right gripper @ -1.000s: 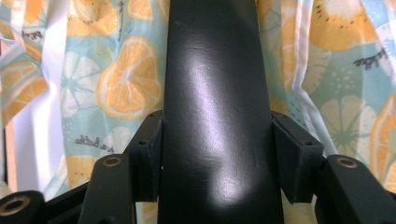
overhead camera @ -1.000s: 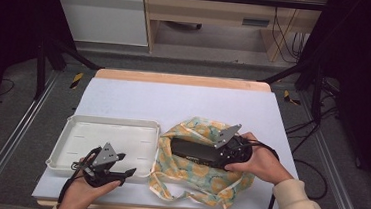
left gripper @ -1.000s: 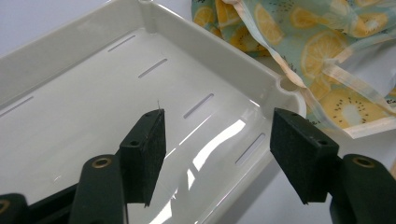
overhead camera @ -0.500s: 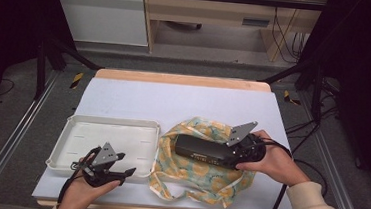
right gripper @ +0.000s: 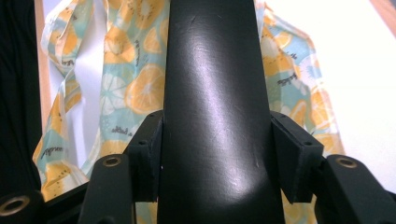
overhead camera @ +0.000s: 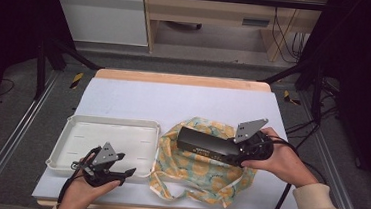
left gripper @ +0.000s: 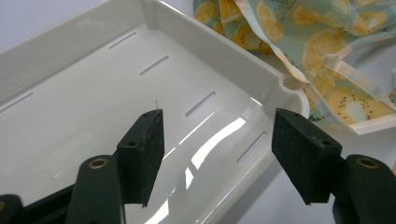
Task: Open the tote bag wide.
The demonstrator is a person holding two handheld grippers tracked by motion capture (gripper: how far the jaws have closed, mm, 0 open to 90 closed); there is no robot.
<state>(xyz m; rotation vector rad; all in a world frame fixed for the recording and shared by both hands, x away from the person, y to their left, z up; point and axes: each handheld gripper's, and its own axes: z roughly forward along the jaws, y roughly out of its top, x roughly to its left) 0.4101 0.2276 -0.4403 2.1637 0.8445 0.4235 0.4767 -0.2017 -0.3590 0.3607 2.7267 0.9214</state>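
A person's right gripper [overhead camera: 235,149] is clamped on one end of a long black case [overhead camera: 204,144], its two pads pressed flat against the case's sides in the right gripper view [right gripper: 212,140] — a firm, full-width hold. The case is carried low over a crumpled lemon-print cloth [overhead camera: 198,170] on the right half of the desk [overhead camera: 173,101], its free end pointing left toward a shallow white tray [overhead camera: 71,125].

Compared with a second ago, the right hand has drawn back to the right and the case has swung with it: it lay lower and further left over the cloth, and now sits higher across the fabric, angled with its far end raised toward the cloth's upper edge. The cloth has barely shifted, which suggests the case has come clear of its folds rather than dragging them along.

The left gripper [overhead camera: 118,172] has not moved. It rests at the tray's near edge with its jaws standing wide apart and nothing between them; its own view looks across the slotted tray floor [left gripper: 140,79], which holds nothing, with the cloth's corner [left gripper: 327,51] just beyond the rim.

Judged from this, the case looks bound for the tray — a short carry leftward over the rim, with the cloth's loose ties the one likely snag.
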